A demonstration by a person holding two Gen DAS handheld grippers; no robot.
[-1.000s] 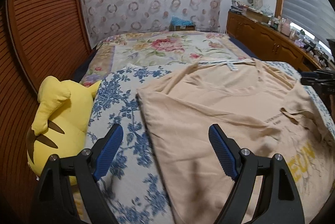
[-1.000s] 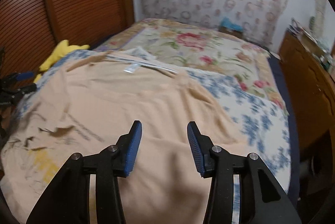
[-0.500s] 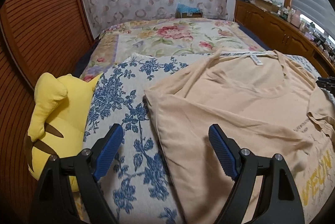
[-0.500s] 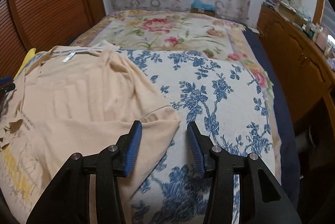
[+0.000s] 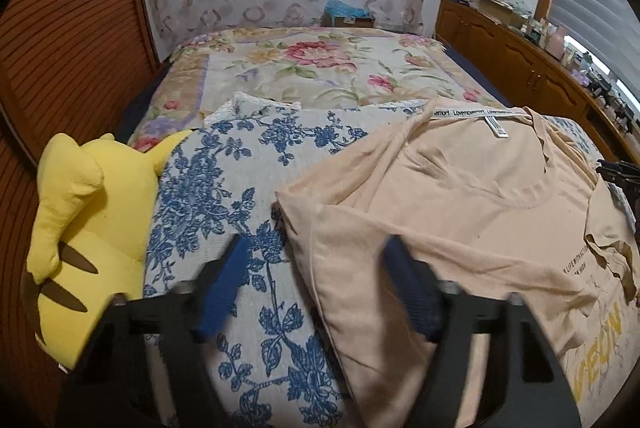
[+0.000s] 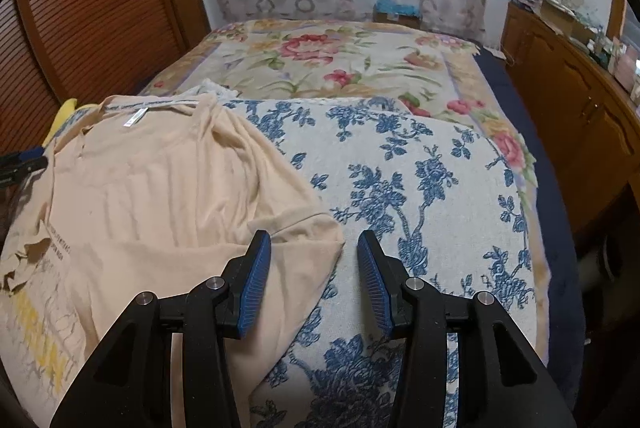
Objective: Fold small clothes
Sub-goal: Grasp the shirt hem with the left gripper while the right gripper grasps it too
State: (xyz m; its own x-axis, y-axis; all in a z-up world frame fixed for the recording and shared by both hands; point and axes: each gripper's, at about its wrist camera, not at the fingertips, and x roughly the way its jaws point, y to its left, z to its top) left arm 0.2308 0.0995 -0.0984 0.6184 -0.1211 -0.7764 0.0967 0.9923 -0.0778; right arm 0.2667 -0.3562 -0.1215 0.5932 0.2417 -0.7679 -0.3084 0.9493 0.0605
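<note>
A beige T-shirt [image 5: 460,228] with yellow print lies spread on a blue-flowered white cover [image 5: 224,188], collar toward the far side. My left gripper [image 5: 320,288] is open and empty, its blue pads straddling the shirt's left sleeve edge just above the cloth. In the right wrist view the shirt [image 6: 160,196] lies at the left. My right gripper [image 6: 314,284] is open and empty, with the right sleeve's tip [image 6: 320,240] between its pads.
A yellow plush toy [image 5: 84,228] lies at the bed's left edge by the wooden slatted wall [image 5: 72,48]. A floral quilt [image 5: 312,72] covers the far bed. A wooden cabinet [image 6: 572,96] with clutter runs along the right.
Both grippers moved outward from the shirt's middle to its sleeves: the left one to the left, the right one to the right. The left jaws have narrowed and are blurred.
</note>
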